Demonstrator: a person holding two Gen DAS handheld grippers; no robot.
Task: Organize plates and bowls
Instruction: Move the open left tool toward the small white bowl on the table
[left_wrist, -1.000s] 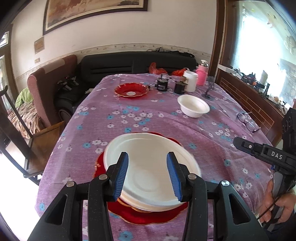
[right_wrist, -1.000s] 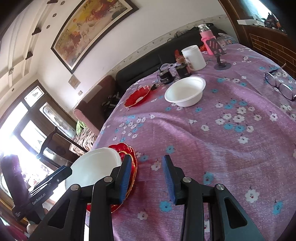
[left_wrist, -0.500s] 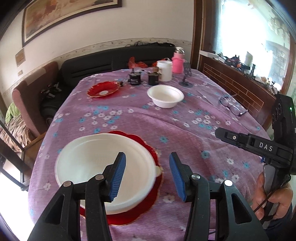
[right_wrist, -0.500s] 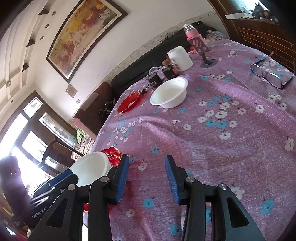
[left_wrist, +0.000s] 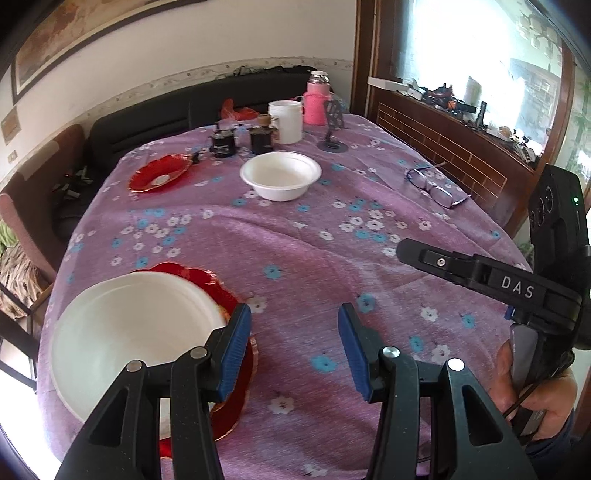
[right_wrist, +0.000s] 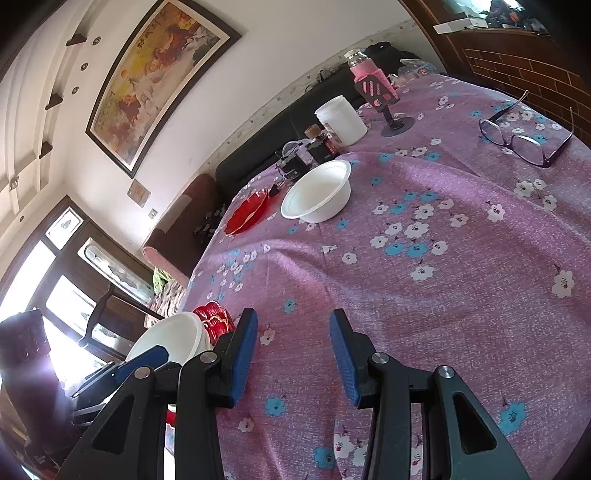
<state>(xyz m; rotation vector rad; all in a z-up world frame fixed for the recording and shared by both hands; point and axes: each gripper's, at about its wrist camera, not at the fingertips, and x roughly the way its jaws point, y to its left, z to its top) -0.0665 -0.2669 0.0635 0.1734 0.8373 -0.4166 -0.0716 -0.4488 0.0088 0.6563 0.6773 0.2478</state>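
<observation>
A white plate (left_wrist: 136, 332) lies on a red scalloped plate (left_wrist: 207, 280) at the near left of the purple flowered table. My left gripper (left_wrist: 294, 314) hangs open over bare cloth just right of that stack, its left pad beside the red rim, nothing between the pads. A white bowl (left_wrist: 280, 177) and a small red plate (left_wrist: 159, 173) sit farther back. My right gripper (right_wrist: 293, 317) is open over the cloth, empty, with the stack (right_wrist: 173, 336) to its left and the bowl (right_wrist: 317, 192) ahead. A hand holds it at the right of the left wrist view.
Eyeglasses (left_wrist: 436, 188) lie near the right table edge. At the back stand a white jar (left_wrist: 284, 120), a pink bottle (left_wrist: 316, 99), a phone stand (left_wrist: 332, 125) and dark jars (left_wrist: 225, 142). A sofa and armchair are behind; wooden chairs stand at the left.
My left gripper has moved right, off the white plate, which now lies left of its fingers. Both grippers' jaws stand a little wider. The right gripper has shifted slightly along the table.
</observation>
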